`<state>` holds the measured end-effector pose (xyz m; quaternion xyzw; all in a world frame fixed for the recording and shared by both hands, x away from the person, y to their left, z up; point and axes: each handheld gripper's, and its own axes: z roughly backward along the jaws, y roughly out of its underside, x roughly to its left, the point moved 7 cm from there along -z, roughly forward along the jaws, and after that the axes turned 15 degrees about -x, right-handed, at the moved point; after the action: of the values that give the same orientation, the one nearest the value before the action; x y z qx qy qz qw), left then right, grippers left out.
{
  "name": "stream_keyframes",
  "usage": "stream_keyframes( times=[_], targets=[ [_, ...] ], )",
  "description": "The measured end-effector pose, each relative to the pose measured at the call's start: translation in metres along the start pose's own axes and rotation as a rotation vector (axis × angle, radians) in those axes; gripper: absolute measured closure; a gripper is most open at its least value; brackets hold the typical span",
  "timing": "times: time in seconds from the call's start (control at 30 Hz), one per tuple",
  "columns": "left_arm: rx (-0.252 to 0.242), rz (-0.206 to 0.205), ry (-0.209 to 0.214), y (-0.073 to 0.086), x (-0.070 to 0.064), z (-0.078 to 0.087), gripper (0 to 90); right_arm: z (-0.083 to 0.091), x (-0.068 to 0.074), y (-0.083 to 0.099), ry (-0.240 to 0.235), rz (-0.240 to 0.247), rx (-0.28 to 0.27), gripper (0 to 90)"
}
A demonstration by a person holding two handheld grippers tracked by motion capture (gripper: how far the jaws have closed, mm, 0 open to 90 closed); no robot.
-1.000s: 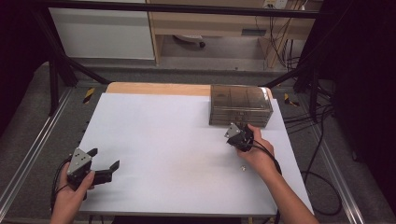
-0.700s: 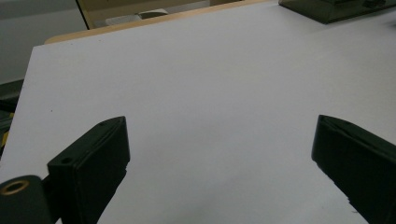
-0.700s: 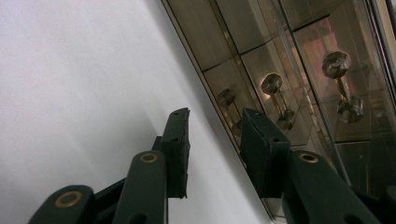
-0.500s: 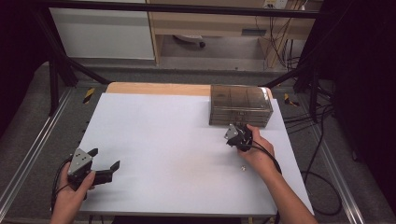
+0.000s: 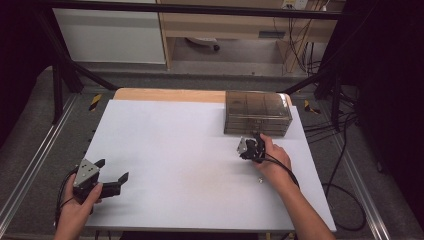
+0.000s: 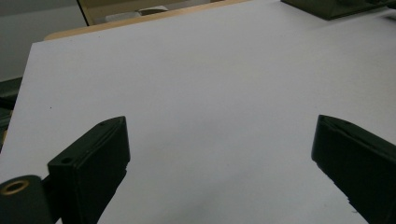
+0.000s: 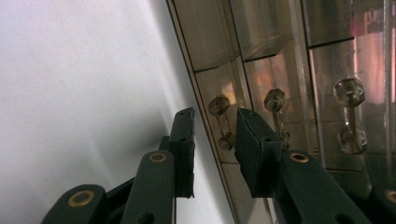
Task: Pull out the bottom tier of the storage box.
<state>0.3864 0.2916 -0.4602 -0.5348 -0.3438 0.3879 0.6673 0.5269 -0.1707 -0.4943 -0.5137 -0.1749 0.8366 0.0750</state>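
right gripper at the drawer cabinet, left gripper parked

the smoky translucent plastic drawer cabinet point(image 5: 257, 112) stands at the far right of the white table top point(image 5: 175, 150), its back edge near the strip of bare wooden board point(image 5: 170, 94) along the far side. the drawer fronts face the person.

the right gripper point(image 5: 256, 142) is held by the right hand point(image 5: 272, 157) just in front of the cabinet's lowest drawer row. in the right gripper view the right gripper point(image 7: 214, 135) has its two black jaws standing a narrow gap apart, with nothing clamped between them. a clear faceted drawer knob point(image 7: 219, 121) sits in line with that gap, just beyond the tips; whether the jaws touch it cannot be told. two more clear knobs point(image 7: 349, 114) show further along the same drawer front. nothing lies between the jaws and the drawer face.

the left gripper point(image 5: 112, 179) rests low at the near left corner of the table top, held by the left hand point(image 5: 75, 207), well apart from the cabinet. in the left gripper view the left gripper point(image 6: 219, 149) has its jaws spread wide, with only bare white surface between them, gripping nothing.

a small dark speck point(image 5: 259, 179) lies on the table top just beside the right wrist; it is too small to identify. black cables point(image 5: 345, 150) hang off the right side of the table, clear of the work area.
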Motion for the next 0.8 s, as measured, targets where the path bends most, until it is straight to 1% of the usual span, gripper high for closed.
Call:
stream_keyframes(
  times=[0.03, 0.07, 0.13, 0.17, 0.2, 0.37, 0.4, 0.5, 0.63, 0.8],
  targets=[
    [0.001, 0.000, 0.000, 0.0001, -0.0001, -0.0001, 4.5, -0.0006, 0.0003, 0.0000, 0.005, 0.008, 0.001, 68.2],
    [0.000, 0.000, 0.001, 0.0000, -0.0001, -0.0001, 4.5, -0.0016, 0.0012, -0.0003, 0.009, 0.032, 0.002, 68.7],
    [0.002, -0.001, 0.001, 0.0002, -0.0002, -0.0002, 4.5, -0.0020, 0.0022, -0.0003, 0.011, 0.033, 0.007, 68.8],
    [0.002, -0.002, 0.001, 0.0002, -0.0003, -0.0001, 4.5, -0.0029, 0.0030, -0.0007, 0.018, 0.054, 0.009, 69.1],
    [0.002, -0.002, 0.002, 0.0003, -0.0003, -0.0001, 4.5, -0.0032, 0.0032, -0.0009, 0.020, 0.064, 0.010, 69.5],
    [0.003, -0.001, 0.003, 0.0005, -0.0008, -0.0002, 4.5, -0.0032, 0.0044, -0.0004, 0.031, 0.087, 0.018, 70.3],
    [0.003, -0.002, 0.003, 0.0005, -0.0008, -0.0003, 4.5, -0.0033, 0.0047, -0.0005, 0.029, 0.102, 0.014, 70.3],
    [0.004, -0.003, 0.004, 0.0007, -0.0012, -0.0007, 4.5, -0.0034, 0.0061, -0.0006, 0.032, 0.123, 0.014, 70.4],
    [0.005, -0.005, 0.004, 0.0007, -0.0016, -0.0006, 4.5, -0.0052, 0.0073, -0.0011, 0.036, 0.128, 0.016, 70.4],
    [0.009, -0.007, 0.006, 0.0013, -0.0015, -0.0009, 4.5, -0.0095, 0.0042, 0.0016, 0.055, 0.134, 0.017, 70.5]
  ],
)
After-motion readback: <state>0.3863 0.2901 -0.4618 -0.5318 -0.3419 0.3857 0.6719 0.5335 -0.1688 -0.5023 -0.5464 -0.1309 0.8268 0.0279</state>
